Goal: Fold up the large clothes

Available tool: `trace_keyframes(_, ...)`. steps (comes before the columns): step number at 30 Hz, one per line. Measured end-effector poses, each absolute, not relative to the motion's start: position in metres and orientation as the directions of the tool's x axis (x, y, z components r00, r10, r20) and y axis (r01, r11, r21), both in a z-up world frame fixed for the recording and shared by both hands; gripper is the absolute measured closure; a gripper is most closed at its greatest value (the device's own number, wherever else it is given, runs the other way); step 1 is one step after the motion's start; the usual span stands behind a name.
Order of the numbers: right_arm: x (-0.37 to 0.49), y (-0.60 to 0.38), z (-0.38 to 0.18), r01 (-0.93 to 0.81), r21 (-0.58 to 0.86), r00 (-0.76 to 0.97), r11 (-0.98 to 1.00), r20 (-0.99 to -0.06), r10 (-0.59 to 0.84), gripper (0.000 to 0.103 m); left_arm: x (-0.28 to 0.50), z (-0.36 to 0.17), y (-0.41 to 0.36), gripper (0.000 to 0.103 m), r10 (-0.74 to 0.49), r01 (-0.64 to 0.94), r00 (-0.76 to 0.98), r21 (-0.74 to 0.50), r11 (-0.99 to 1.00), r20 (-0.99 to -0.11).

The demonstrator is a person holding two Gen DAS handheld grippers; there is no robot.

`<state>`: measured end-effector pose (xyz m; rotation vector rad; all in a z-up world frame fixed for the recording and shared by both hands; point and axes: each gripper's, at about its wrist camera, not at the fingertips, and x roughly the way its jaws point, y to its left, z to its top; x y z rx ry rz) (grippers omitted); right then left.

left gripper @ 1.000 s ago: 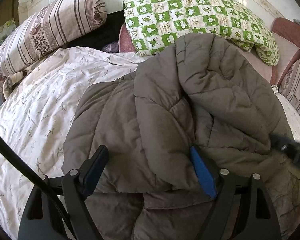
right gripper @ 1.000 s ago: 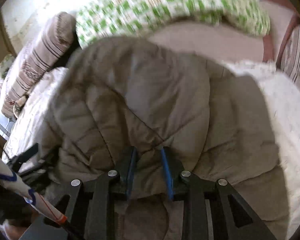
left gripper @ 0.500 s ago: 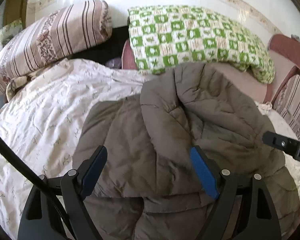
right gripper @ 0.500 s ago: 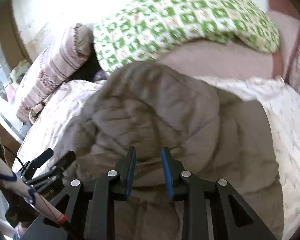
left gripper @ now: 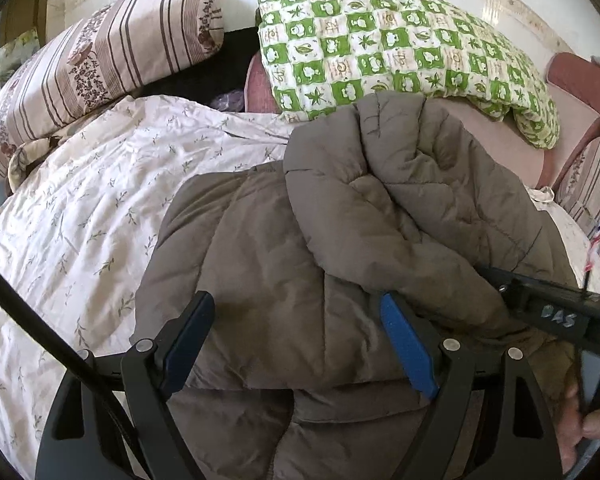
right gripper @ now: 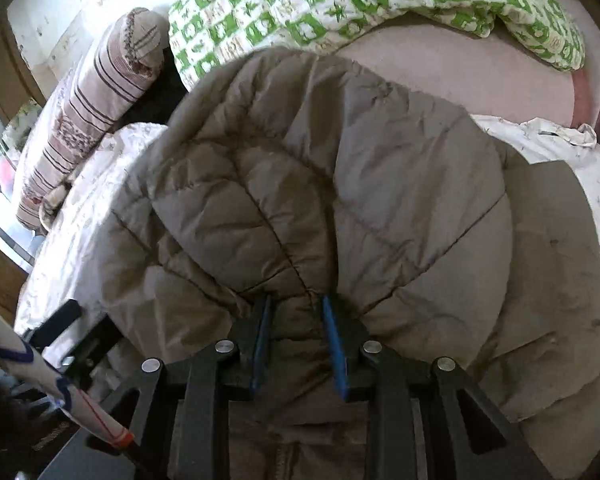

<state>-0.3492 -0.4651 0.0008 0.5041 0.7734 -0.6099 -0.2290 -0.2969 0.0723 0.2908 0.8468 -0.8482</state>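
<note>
A large grey-brown quilted jacket (left gripper: 340, 248) lies on the bed, one part doubled over the rest. My left gripper (left gripper: 296, 320) is open, its blue pads spread wide just above the jacket's near half. My right gripper (right gripper: 296, 312) is shut on a bunched fold of the jacket (right gripper: 308, 184) and holds that folded-over part up. The right gripper's black frame (left gripper: 556, 312) shows at the right edge of the left wrist view. The left gripper (right gripper: 56, 320) shows at the lower left of the right wrist view.
A white floral bedsheet (left gripper: 80, 208) covers the bed. A striped pillow (left gripper: 100, 56) lies at the back left and a green checked quilt (left gripper: 400, 44) at the back. A pink headboard (left gripper: 576, 76) and striped cushion stand at the right.
The right gripper has pulled the gripped fold of the jacket toward me and lowered it. The left gripper stays open over the jacket, having shifted only slightly.
</note>
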Motion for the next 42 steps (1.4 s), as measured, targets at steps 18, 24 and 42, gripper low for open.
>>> trace_keyframes(18, -0.392, -0.466, -0.001, 0.728, 0.133, 0.499, 0.672, -0.775, -0.387, 0.073, -0.22, 0.063, -0.299, 0.018, -0.478, 0.733, 0.36, -0.075, 0.676, -0.801)
trace_keyframes(24, -0.381, -0.437, 0.037, 0.684, 0.119, 0.59, 0.719, -0.67, -0.451, 0.073, -0.217, 0.078, -0.289, 0.019, -0.529, 0.717, 0.376, -0.123, 0.686, -0.761)
trace_keyframes(42, -0.398, -0.464, 0.036, 0.746, 0.079, 0.518, 0.661, -0.693, -0.502, 0.068, -0.199, 0.078, -0.28, 0.019, -0.485, 0.656, 0.399, -0.127, 0.744, -0.778)
